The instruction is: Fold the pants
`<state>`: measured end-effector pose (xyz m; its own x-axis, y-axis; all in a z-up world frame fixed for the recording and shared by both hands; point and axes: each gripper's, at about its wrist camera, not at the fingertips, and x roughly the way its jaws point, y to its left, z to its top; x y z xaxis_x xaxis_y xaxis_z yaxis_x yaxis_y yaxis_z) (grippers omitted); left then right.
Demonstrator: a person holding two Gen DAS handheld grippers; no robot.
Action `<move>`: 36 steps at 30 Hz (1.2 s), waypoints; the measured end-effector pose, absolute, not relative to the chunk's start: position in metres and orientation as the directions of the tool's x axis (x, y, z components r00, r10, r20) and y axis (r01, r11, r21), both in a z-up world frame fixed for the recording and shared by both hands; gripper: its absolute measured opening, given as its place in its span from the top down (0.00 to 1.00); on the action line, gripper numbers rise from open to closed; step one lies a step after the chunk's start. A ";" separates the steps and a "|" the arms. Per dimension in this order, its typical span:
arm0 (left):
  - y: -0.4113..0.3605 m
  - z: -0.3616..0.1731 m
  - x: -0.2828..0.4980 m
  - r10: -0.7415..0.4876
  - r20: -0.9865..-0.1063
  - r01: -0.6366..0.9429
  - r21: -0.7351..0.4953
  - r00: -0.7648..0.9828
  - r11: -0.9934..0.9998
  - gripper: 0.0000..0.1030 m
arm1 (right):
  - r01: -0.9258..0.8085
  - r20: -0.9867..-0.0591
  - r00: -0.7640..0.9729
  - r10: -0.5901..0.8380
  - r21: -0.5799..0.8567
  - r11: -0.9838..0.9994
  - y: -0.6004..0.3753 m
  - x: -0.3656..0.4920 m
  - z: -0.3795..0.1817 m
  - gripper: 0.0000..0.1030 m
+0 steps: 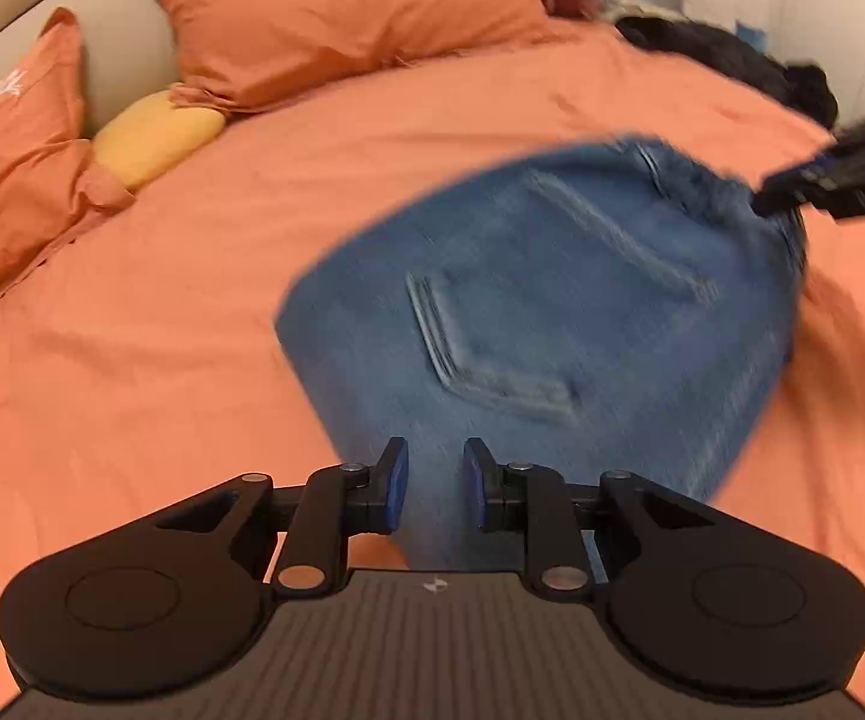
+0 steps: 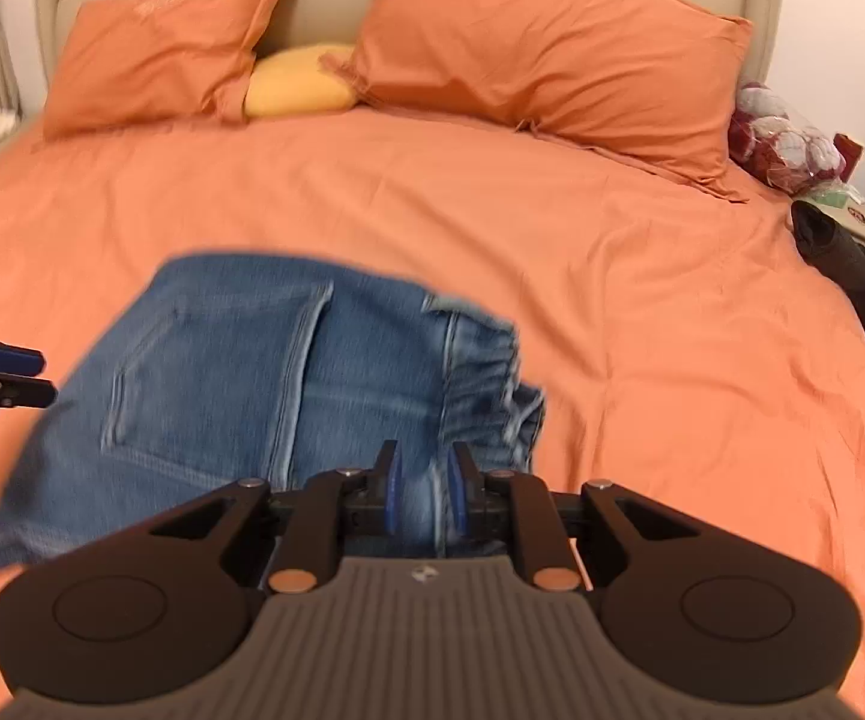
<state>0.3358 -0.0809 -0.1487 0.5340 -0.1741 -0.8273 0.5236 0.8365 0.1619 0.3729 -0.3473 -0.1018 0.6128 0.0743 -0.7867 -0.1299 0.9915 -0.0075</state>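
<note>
An orange duvet (image 2: 552,252) is covering the whole bed, with two orange pillows (image 2: 552,48) leaning against the beige headboard (image 2: 324,6) and a yellow cushion (image 2: 300,84) lying between them. A dark garment (image 1: 726,54) is lying at the bed's edge. The blue jeans (image 2: 222,390), blurred, are hanging spread over the middle of the duvet, back pocket facing out, gathered waistband bunching on one side. The left gripper (image 1: 435,480) is pinching denim between its nearly closed blue pads at one edge. The right gripper (image 2: 423,486) is clamping the waistband end, its pads almost together on the fabric.
</note>
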 end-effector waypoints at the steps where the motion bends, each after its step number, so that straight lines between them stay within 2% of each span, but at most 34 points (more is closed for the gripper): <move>1: -0.081 -0.155 0.334 -0.164 -0.837 0.525 0.165 0.523 0.835 0.75 | -0.113 -0.793 0.606 0.069 0.000 0.994 -0.349 0.371 -0.109 0.89; 6: -0.069 -0.184 0.337 -0.149 -0.878 0.475 0.097 0.454 0.875 0.76 | -0.057 -0.821 0.564 0.088 0.067 0.996 -0.357 0.362 -0.148 0.89; 11: -0.063 -0.167 0.330 -0.127 -0.871 0.424 0.099 0.474 0.900 0.74 | -0.060 -0.802 0.596 0.044 0.010 0.998 -0.348 0.359 -0.144 0.89; 12: -0.060 -0.162 0.325 -0.127 -0.866 0.414 0.099 0.484 0.905 0.65 | -0.073 -0.791 0.610 0.031 -0.018 0.997 -0.344 0.356 -0.141 0.89; 14: -0.053 -0.154 0.310 -0.141 -0.850 0.412 0.095 0.507 0.906 0.55 | -0.100 -0.751 0.660 0.010 -0.075 0.992 -0.335 0.346 -0.131 0.86; 16: -0.049 -0.150 0.288 -0.154 -0.830 0.423 0.107 0.537 0.900 0.44 | -0.136 -0.719 0.694 0.050 -0.063 0.989 -0.326 0.336 -0.122 0.86; 18: -0.050 -0.150 0.269 -0.165 -0.814 0.442 0.122 0.557 0.889 0.32 | -0.167 -0.710 0.698 0.092 -0.036 0.985 -0.316 0.329 -0.121 0.80; 19: -0.055 -0.153 0.262 -0.166 -0.811 0.457 0.136 0.561 0.879 0.30 | -0.183 -0.716 0.690 0.103 -0.035 0.982 -0.310 0.328 -0.124 0.77; 23: -0.071 -0.175 0.245 -0.098 -0.801 0.449 0.225 0.591 0.865 0.29 | -0.182 -0.724 0.686 0.075 -0.071 0.981 -0.296 0.329 -0.138 0.75; 25: -0.074 -0.190 0.245 -0.083 -0.792 0.427 0.233 0.604 0.874 0.31 | -0.158 -0.725 0.683 0.089 -0.028 0.987 -0.302 0.330 -0.138 0.74; 26: -0.073 -0.195 0.245 -0.064 -0.779 0.401 0.248 0.623 0.882 0.36 | -0.153 -0.728 0.678 0.099 -0.008 0.988 -0.305 0.331 -0.137 0.74; 27: -0.072 -0.200 0.248 -0.045 -0.777 0.380 0.256 0.628 0.889 0.44 | -0.155 -0.731 0.674 0.106 0.001 0.988 -0.306 0.332 -0.136 0.74; 30: -0.060 -0.200 0.260 -0.107 -0.803 0.357 0.137 0.586 0.924 0.66 | -0.178 -0.736 0.668 0.111 -0.013 0.984 -0.306 0.332 -0.136 0.73; 31: -0.061 -0.196 0.260 -0.087 -0.798 0.365 0.173 0.596 0.915 0.68 | -0.185 -0.736 0.667 0.114 -0.015 0.983 -0.306 0.332 -0.136 0.73; 34: -0.081 -0.183 0.247 -0.004 -0.727 0.426 0.399 0.687 0.812 0.78 | -0.195 -0.739 0.663 0.119 -0.016 0.981 -0.309 0.332 -0.136 0.72; 36: -0.085 -0.178 0.244 0.012 -0.726 0.446 0.435 0.688 0.782 0.81 | -0.201 -0.745 0.657 0.119 -0.021 0.979 -0.311 0.333 -0.138 0.72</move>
<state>0.2444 -0.0853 -0.1778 0.6881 0.0117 -0.7255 0.4455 0.7824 0.4352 0.3333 -0.3107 -0.1382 0.6565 0.1185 -0.7449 -0.2007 0.9794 -0.0210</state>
